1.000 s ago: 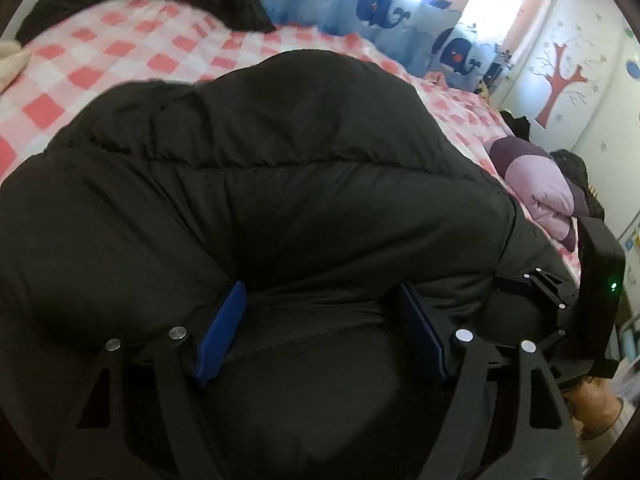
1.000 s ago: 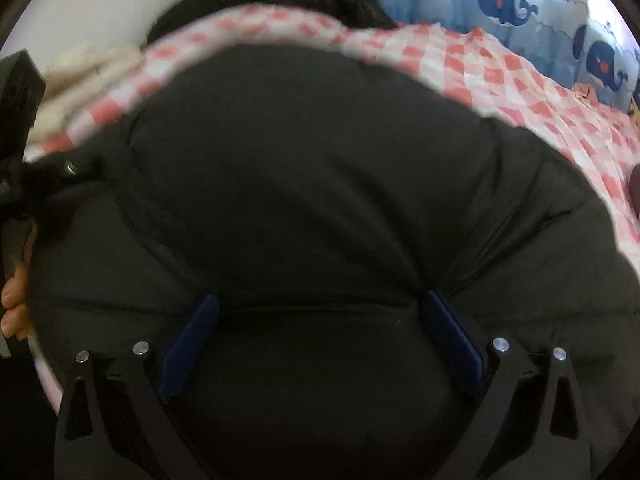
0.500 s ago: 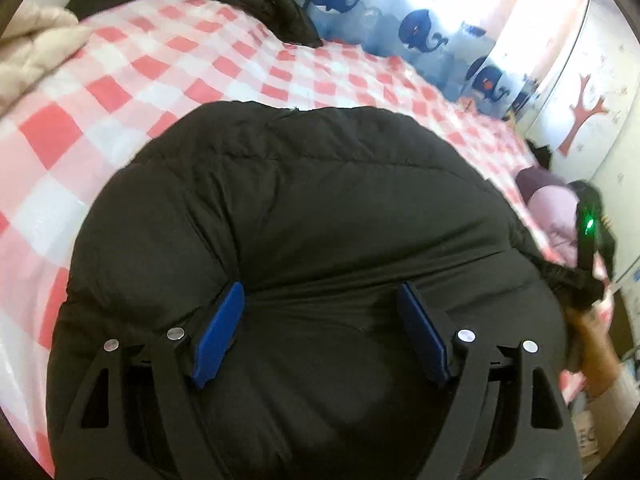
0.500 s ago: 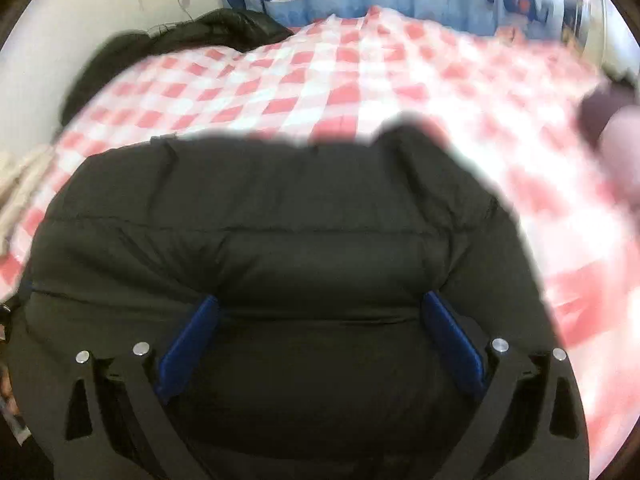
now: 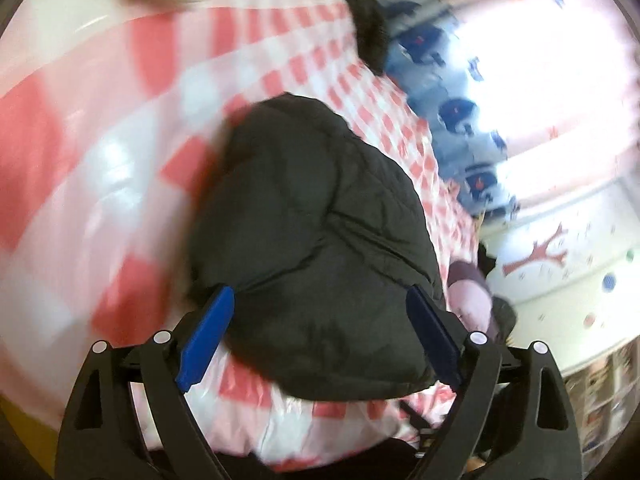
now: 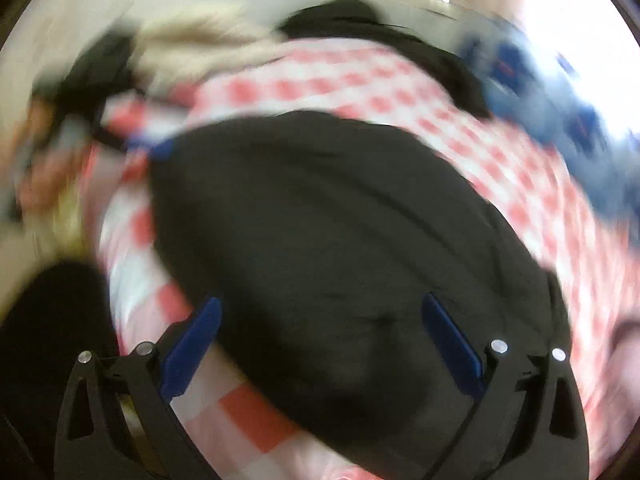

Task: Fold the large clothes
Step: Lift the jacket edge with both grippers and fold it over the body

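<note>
Two hand-held grippers frame the same dark puffer jacket (image 5: 316,240), which lies bundled on the bed's red-and-white checked cover (image 5: 100,152). In your left wrist view the left hand-held gripper (image 5: 320,328) has its blue pads (image 5: 206,334) spread wide and its jaws are opening; the jacket's lower bulge sits between them, and the pads do not visibly press on it. The jacket fills the centre of that frame, with the cover showing to the left and below it. At the upper right hangs a whale-print curtain (image 5: 460,120) against a bright window, and a tree decal (image 5: 536,256) marks the wall at the right edge.

In your right wrist view (badly blurred) the right hand-held gripper (image 6: 320,344) also stands apart, its blue pads (image 6: 190,344) on either side of the jacket's (image 6: 340,240) near end, not pinching the fabric as far as you can tell. The jacket takes up the centre and lower right of this frame. A pale bundle of cloth (image 6: 200,44) lies at the upper left, and another dark garment (image 6: 360,20) at the top centre.
</note>
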Action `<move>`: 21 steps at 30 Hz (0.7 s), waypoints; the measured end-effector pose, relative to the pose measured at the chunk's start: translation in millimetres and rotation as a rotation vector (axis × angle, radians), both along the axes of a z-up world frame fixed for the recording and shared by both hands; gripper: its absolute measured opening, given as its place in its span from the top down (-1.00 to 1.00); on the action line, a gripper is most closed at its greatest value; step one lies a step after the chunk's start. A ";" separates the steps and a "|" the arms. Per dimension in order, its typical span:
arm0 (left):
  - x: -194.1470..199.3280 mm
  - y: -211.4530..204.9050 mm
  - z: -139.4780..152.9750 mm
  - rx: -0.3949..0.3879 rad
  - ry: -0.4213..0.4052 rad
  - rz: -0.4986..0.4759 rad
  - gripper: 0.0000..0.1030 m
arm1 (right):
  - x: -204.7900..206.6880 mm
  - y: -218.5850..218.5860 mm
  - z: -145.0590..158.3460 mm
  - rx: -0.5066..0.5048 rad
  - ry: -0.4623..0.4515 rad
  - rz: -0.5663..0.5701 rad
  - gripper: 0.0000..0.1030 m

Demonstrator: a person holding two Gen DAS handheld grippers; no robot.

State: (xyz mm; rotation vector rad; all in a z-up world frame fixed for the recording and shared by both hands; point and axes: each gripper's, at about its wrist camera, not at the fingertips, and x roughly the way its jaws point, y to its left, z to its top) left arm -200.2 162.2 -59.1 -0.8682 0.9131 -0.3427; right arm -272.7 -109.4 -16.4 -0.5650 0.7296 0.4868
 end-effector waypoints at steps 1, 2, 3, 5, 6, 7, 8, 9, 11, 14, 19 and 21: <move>-4.4 4.0 -4.3 -0.018 0.015 0.008 -0.64 | -0.7 14.8 -9.5 -0.061 -0.007 0.015 -0.86; -8.2 5.8 -9.2 -0.029 0.037 0.017 -0.66 | 0.8 21.7 -16.9 -0.103 -0.017 0.012 -0.86; -7.6 7.4 -13.4 -0.041 0.049 0.020 -0.67 | 5.6 31.4 -28.1 -0.174 -0.020 -0.003 -0.86; -10.1 6.6 -23.2 -0.076 0.069 0.017 -0.67 | 17.9 38.2 -41.6 -0.242 -0.023 -0.036 -0.86; -8.3 4.8 -28.0 -0.094 0.081 0.015 -0.67 | 25.9 34.6 -42.5 -0.200 0.010 -0.067 -0.87; -8.5 2.3 -32.1 -0.107 0.088 0.012 -0.67 | 34.9 25.3 -38.6 -0.098 0.070 -0.113 -0.87; -7.8 -1.2 -35.8 -0.120 0.091 0.005 -0.67 | 37.9 9.7 -35.4 0.000 0.116 -0.148 -0.87; -7.1 -4.6 -38.3 -0.127 0.093 -0.001 -0.68 | 46.3 -6.5 -28.6 0.143 0.178 -0.203 -0.87; 0.1 -15.6 -43.7 -0.151 0.100 -0.018 -0.69 | 59.7 -35.9 -23.4 0.342 0.266 -0.293 -0.87; 14.1 -31.7 -51.2 -0.201 0.095 -0.031 -0.72 | 63.9 -52.4 -23.3 0.444 0.319 -0.331 -0.87; 40.4 -56.7 -57.1 -0.266 0.109 -0.003 -0.73 | 64.7 -58.8 -17.7 0.430 0.365 -0.296 -0.87; 43.1 -63.4 -49.7 -0.240 0.091 -0.008 -0.74 | 44.9 -85.0 -3.6 0.520 0.392 -0.272 -0.87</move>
